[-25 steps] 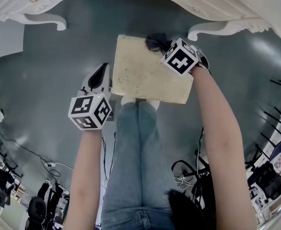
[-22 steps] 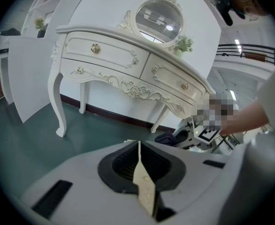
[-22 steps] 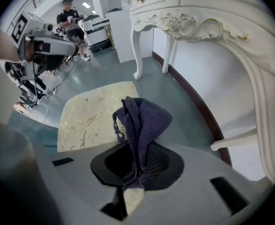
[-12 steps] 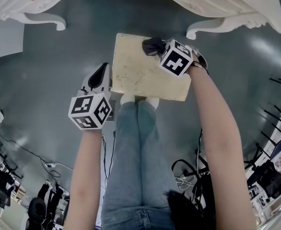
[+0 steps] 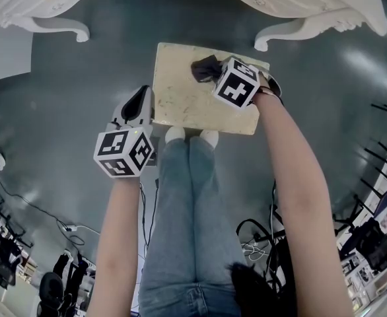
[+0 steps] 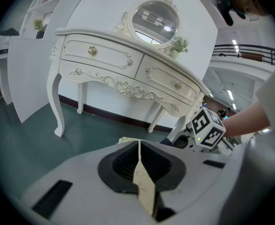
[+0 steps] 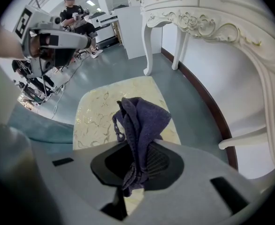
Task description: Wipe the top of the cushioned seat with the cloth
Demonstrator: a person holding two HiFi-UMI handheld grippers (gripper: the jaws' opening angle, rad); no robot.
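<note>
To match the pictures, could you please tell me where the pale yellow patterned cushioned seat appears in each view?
Head view: pale yellow patterned cushioned seat, upper centre.
Left gripper view: seat, a pale sliver above the jaws.
Right gripper view: seat at centre, behind the dark purple cloth.
Shared landmark: white carved dressing table.

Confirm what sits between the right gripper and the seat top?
The dark cloth: the right gripper clamps it, bunched over the cushioned seat. Clearest in the right gripper view.

Bright, even light; strong fisheye warping; edges perhaps blurred.
</note>
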